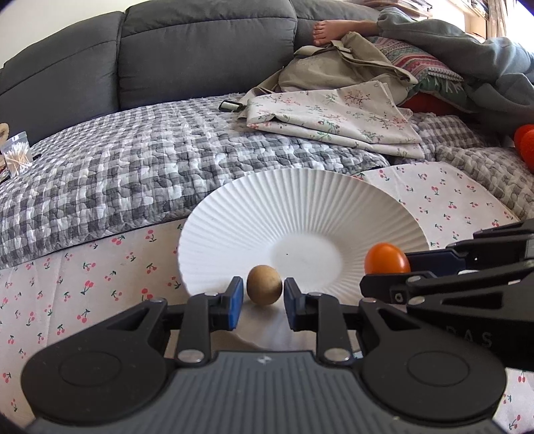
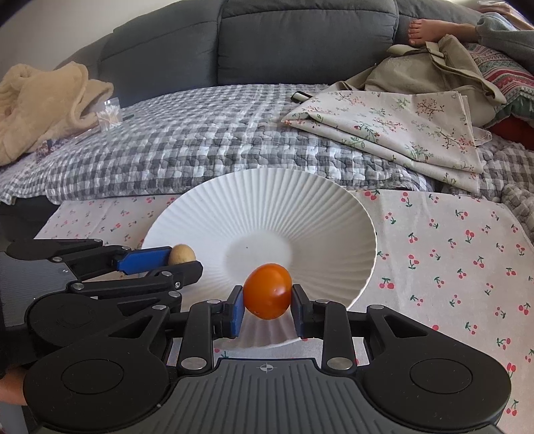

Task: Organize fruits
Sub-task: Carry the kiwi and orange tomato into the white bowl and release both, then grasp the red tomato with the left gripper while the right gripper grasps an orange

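A white ribbed plate (image 1: 253,213) (image 2: 267,200) lies on a cherry-print cloth. My left gripper (image 1: 263,302) is shut on a small brown round fruit (image 1: 264,284) over the plate's near rim; this fruit also shows in the right wrist view (image 2: 182,254). My right gripper (image 2: 267,303) is shut on an orange fruit (image 2: 267,291) over the plate's near edge; it also shows in the left wrist view (image 1: 386,258), right of the brown fruit. The two grippers are side by side.
The cherry-print cloth (image 2: 450,253) lies by a grey checked quilt (image 1: 133,160). A folded floral cloth (image 2: 400,130), a beige bag (image 1: 333,66), a person's foot (image 1: 325,31), a cotton swab box (image 1: 16,157), a beige towel (image 2: 43,100) and red-orange objects (image 1: 525,142) lie around.
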A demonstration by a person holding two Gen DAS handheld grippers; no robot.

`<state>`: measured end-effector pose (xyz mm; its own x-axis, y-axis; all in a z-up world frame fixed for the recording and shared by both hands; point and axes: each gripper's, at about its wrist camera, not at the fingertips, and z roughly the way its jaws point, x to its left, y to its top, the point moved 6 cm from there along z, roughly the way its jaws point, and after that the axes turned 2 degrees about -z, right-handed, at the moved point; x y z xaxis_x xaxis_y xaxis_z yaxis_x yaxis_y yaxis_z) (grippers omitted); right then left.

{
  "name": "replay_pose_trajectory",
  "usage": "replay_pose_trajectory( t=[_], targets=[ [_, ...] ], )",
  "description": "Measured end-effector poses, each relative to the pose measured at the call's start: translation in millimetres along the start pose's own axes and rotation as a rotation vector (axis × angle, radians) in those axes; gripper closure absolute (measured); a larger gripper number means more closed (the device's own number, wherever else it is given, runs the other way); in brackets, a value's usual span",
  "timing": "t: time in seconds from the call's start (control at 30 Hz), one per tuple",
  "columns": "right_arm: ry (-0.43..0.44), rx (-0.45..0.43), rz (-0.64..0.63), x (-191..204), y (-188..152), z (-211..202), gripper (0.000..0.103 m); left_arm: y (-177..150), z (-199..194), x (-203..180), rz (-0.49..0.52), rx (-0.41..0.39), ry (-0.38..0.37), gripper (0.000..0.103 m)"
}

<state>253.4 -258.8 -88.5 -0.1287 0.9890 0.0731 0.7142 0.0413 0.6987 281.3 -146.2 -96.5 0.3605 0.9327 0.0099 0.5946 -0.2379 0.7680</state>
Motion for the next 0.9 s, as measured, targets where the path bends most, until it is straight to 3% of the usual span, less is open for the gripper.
replay_pose_trajectory(
  t=[0.1,0.17,0.23,0.47,0.9],
  targets=[
    [-0.005,0.007,-0.007,-2,-1,-3,0.071,0,-5,0,0.002,-0.003,0.001,0.06],
    [-0.009,0.001,0.0,-5,1,-10,0.071,2,-12,2,-0.018,-0.011,0.006,0.038],
    [-0.005,-0.013,0.016,-10,4,-18,0.071,4,-19,6,-0.038,-0.028,0.002,0.033],
    [-0.017,-0.055,0.103,-31,15,-51,0.068,11,-44,30,-0.117,-0.043,0.01,0.032],
    [0.035,-0.079,0.168,-12,12,-117,0.038,-5,-112,73,-0.196,-0.036,0.024,0.033]
  ],
)
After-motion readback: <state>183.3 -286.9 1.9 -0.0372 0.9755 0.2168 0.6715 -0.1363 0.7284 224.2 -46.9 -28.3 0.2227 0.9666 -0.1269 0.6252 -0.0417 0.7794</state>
